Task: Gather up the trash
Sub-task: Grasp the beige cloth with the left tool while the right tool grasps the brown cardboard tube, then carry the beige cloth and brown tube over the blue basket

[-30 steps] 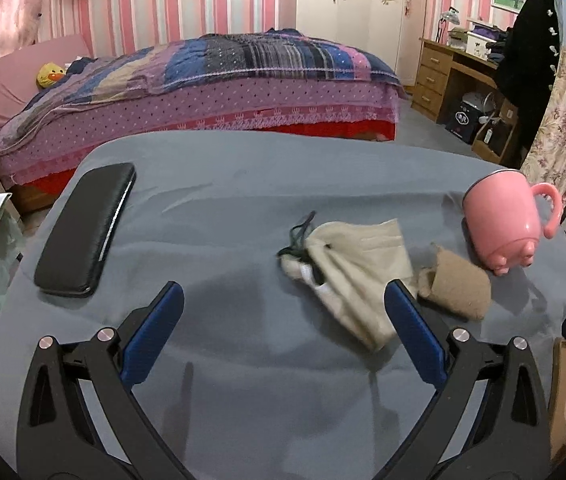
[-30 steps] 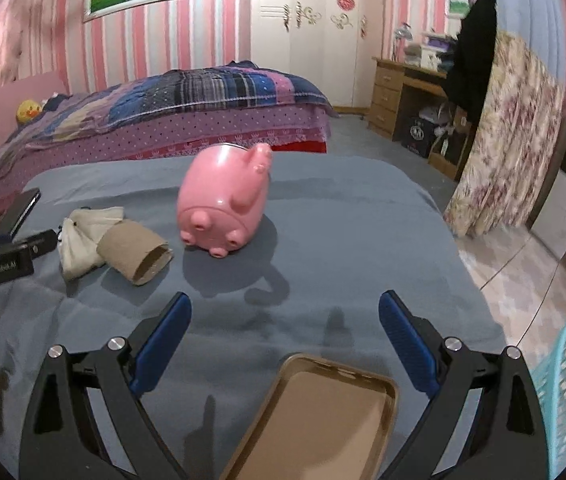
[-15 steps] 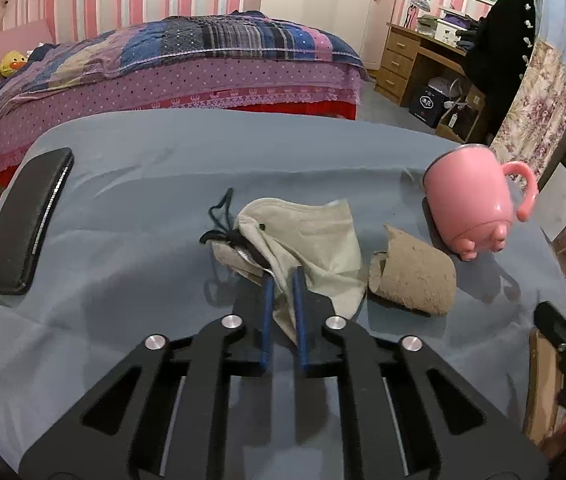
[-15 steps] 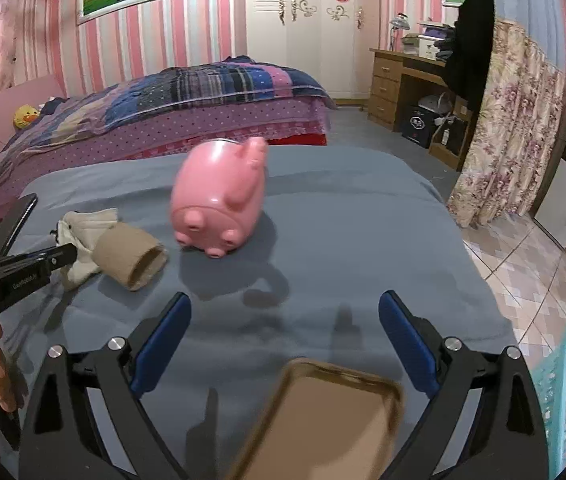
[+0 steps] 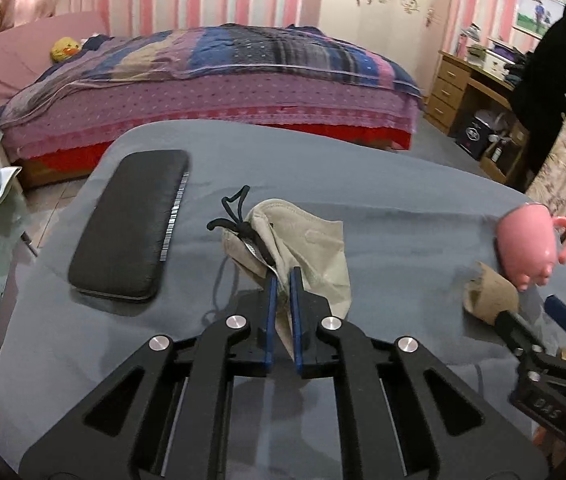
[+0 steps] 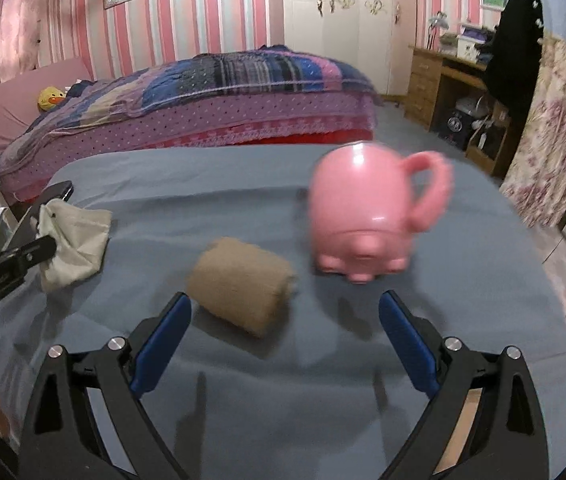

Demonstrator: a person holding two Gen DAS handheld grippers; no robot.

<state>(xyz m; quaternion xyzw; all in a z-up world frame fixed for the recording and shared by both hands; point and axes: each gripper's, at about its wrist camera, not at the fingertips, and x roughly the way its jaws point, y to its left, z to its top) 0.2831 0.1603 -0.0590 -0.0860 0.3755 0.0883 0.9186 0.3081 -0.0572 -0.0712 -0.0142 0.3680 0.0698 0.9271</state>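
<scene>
Since closing, left fingers pinch the mask; right fingers (wide) near cardboard tube, pink mug behind

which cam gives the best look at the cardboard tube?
Right wrist. The cardboard tube lies near the middle of that view, whole and unobstructed, just ahead of the open right gripper, though slightly blurred. In the left wrist view the tube sits far off at the right edge, small, partly behind the right gripper's finger.

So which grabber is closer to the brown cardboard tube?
The right gripper. Its open fingers point at the cardboard tube, which lies just ahead of them. The left gripper is off to the side, shut on the crumpled face mask.
</scene>
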